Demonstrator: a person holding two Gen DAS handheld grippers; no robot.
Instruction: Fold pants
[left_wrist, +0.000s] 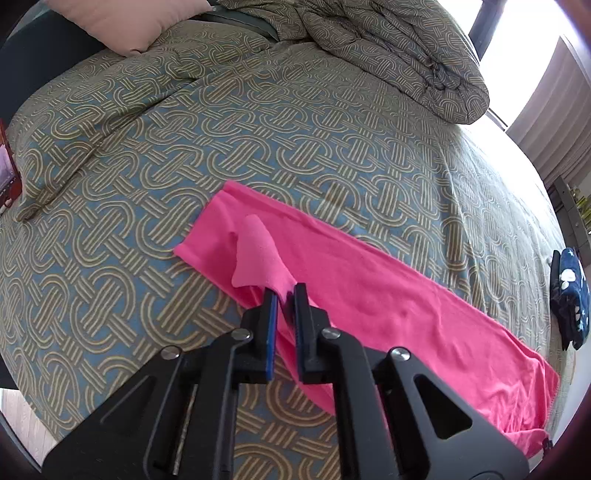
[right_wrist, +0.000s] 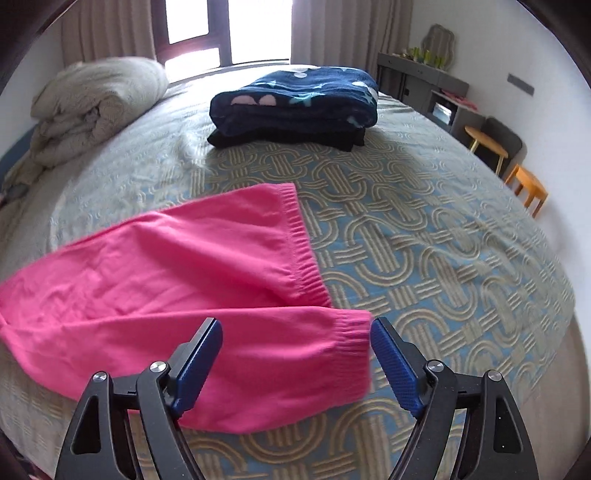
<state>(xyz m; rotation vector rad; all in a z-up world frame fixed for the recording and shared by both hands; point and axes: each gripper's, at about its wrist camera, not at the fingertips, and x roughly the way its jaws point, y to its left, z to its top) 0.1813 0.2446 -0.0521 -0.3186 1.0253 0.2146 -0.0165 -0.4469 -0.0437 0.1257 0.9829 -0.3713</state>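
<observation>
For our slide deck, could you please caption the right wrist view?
Open right tongs hover over the elastic waistband of pink pants on a patterned bedspread.

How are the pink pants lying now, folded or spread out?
Folded lengthwise only: the pink cotton pants lie as one long strip on the patterned bedspread, legs stacked, waistband doubled over. No crosswise fold yet.

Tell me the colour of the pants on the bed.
The pants are bright pink, plain; the right wrist view shows them best.
</observation>
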